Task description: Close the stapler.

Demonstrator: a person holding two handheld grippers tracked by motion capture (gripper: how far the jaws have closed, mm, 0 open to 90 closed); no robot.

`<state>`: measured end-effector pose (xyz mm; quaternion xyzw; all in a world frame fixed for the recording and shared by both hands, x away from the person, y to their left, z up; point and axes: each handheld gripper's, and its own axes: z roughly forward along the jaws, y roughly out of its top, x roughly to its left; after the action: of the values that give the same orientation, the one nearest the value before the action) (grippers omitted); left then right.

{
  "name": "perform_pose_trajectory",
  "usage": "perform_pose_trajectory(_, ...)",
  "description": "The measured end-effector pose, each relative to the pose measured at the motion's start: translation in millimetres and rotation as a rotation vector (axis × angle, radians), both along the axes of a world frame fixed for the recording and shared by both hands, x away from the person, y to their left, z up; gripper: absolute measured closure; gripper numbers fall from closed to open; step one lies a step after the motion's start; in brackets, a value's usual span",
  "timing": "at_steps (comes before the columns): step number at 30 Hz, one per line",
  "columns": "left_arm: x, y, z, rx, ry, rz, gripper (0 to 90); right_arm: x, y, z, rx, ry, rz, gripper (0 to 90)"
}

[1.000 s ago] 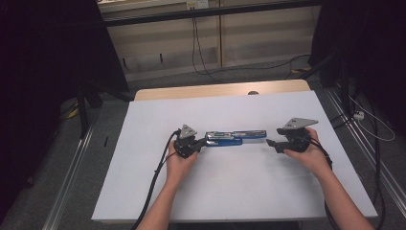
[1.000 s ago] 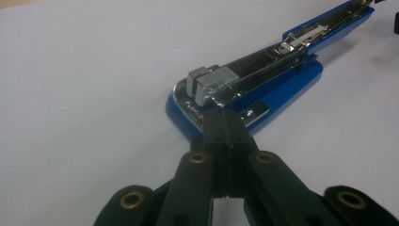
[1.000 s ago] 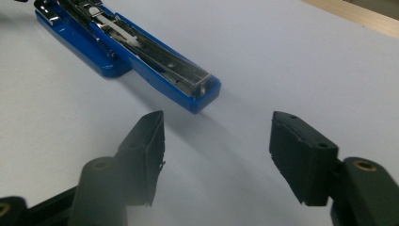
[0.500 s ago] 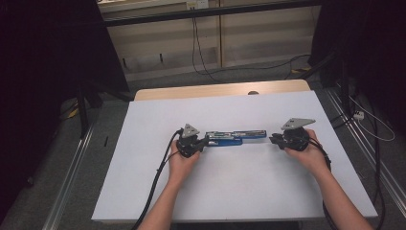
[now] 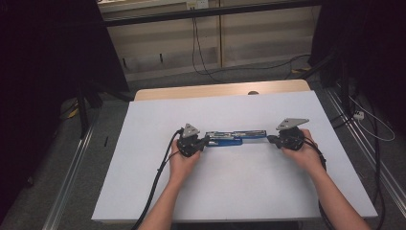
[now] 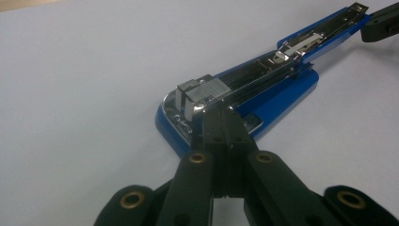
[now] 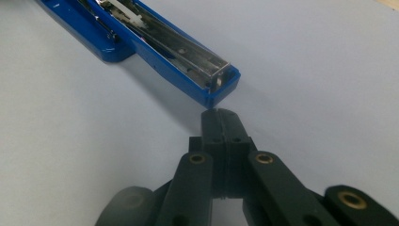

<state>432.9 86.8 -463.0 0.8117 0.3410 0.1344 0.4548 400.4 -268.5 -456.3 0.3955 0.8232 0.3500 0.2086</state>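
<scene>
Right tongs (image 5: pixel 271 138) edged inward since earlier frame, closed, empty, tips just off far end of opened blue stapler (image 5: pixel 234 137); left tongs (image 5: pixel 205 140) closed, pressing stapler's near end, likely steadying it; stapler mid-frame on white surface (image 5: pixel 249 182).

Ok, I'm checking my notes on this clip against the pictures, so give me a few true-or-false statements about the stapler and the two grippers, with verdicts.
1. The blue stapler lies swung open flat on the white table. True.
2. The left gripper has its jaws wide apart. False: they are closed together, tips at the stapler's metal end.
3. The right gripper sits by the stapler's far blue tip. True.
4. The right gripper clamps the stapler between its jaws. False: the jaws are shut, with nothing between them.
5. The stapler is red. False: blue with metal parts.
</scene>
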Motion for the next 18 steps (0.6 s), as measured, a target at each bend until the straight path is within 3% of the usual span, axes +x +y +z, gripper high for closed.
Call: perform_pose_trajectory(18,0.0,-0.9,-0.2,0.001,-0.001,0.002,90.0,0.9,4.1,0.4,0.017,-0.015,0.018,90.0)
